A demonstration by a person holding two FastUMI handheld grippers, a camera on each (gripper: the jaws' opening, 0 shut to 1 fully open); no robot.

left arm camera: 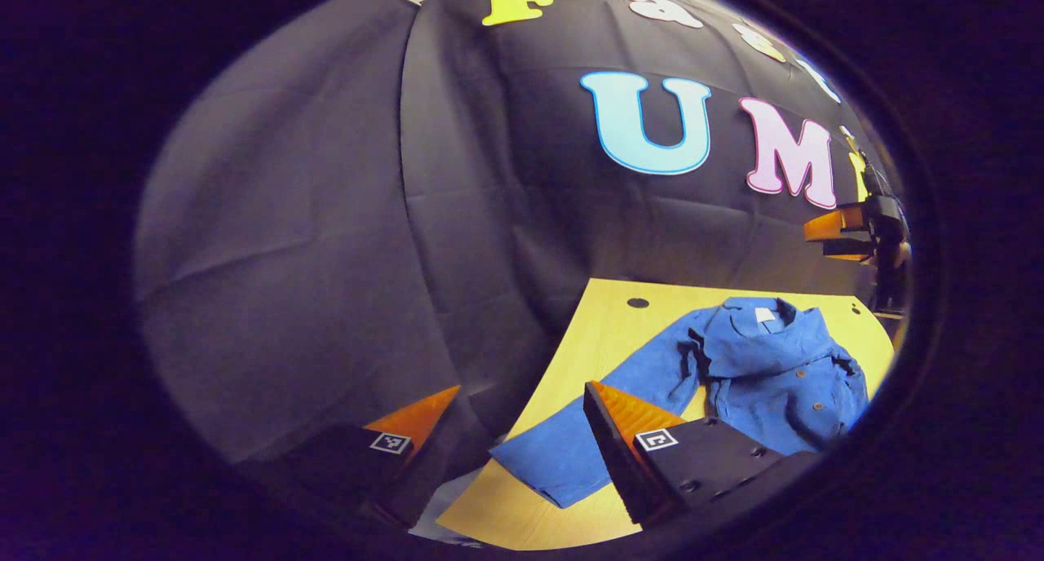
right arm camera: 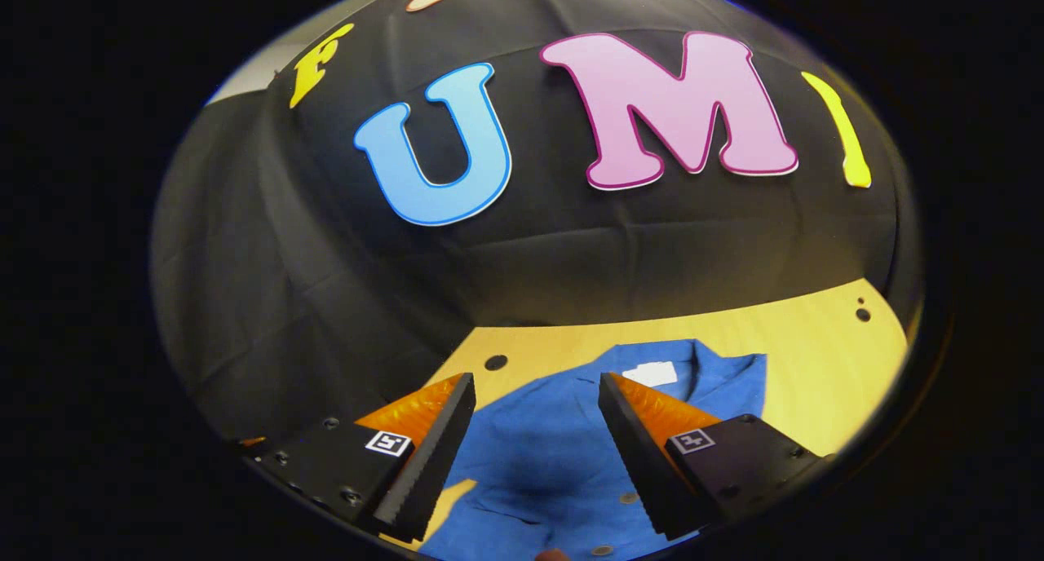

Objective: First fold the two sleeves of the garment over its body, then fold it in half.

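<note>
The blue garment (left arm camera: pixel 775 373) lies flat on the bench (left arm camera: pixel 603 316), collar toward the far edge, one sleeve (left arm camera: pixel 587 430) stretching toward the near-left corner. Both the left gripper (left arm camera: pixel 514 439) and the right gripper (right arm camera: pixel 534 430) hover with jaws apart, empty. The cloth looks soft, light and floppy; the sleeve cuff seems the best place to pinch.

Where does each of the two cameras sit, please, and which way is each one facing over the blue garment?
Left gripper view: rides on the left claw, held off the table's left edge, looking across the yellow wooden table at the blue buttoned garment; its two fingers show, open.
Right gripper view: rides on the right claw, above the garment, facing its collar; fingers open.
Shared: the garment, the table.
</note>
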